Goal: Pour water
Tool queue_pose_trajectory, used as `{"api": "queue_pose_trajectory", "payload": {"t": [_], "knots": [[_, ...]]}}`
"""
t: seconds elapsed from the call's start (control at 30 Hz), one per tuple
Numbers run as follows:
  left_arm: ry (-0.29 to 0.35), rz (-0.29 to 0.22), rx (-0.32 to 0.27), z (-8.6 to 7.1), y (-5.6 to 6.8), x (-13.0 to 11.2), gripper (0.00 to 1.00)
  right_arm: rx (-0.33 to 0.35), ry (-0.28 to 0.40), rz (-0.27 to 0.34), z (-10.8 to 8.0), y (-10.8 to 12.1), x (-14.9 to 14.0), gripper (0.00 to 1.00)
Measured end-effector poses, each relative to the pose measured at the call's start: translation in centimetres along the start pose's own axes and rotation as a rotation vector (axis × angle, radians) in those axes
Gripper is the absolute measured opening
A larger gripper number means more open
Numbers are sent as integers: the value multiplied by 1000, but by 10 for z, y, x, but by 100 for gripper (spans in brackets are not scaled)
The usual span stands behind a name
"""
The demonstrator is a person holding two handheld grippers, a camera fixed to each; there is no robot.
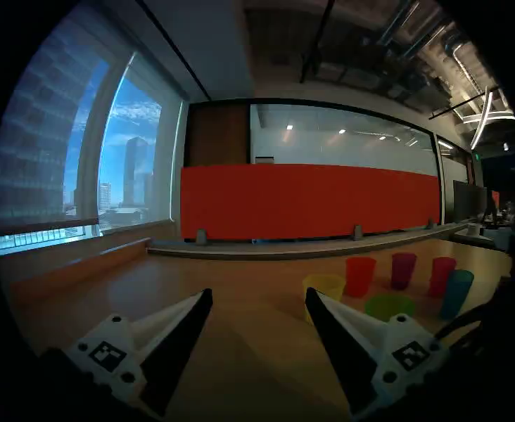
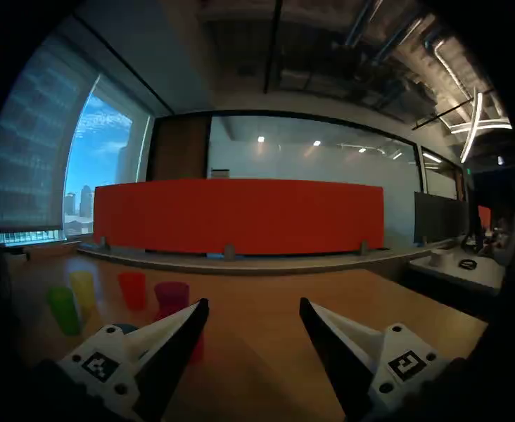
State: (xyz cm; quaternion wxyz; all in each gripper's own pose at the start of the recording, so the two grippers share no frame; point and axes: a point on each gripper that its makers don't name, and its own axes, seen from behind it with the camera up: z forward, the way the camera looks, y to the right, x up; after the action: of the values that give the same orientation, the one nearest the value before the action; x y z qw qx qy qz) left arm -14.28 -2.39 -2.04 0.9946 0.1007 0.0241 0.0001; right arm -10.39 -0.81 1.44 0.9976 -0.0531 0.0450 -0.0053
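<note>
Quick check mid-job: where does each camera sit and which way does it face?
Left gripper view: rides the left tool, low over the wooden table, facing the red partition; coloured cups to its right; its open fingers show.
Right gripper view: rides the right tool, facing the same partition; cups to its left; its open fingers show.
Shared: table, partition, cups.

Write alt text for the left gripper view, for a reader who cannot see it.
The left tool hangs open and empty above a wooden table. Six coloured cups stand ahead to its right, the yellow cup nearest, before an orange partition and a window showing city towers.
</note>
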Motion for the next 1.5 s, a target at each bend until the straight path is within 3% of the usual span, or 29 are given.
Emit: {"api": "queue_pose_trajectory", "payload": {"t": [1.5], "knots": [[0,0,0,0,0,0,98,-8,-11,11,3,6,-14,100]]}}
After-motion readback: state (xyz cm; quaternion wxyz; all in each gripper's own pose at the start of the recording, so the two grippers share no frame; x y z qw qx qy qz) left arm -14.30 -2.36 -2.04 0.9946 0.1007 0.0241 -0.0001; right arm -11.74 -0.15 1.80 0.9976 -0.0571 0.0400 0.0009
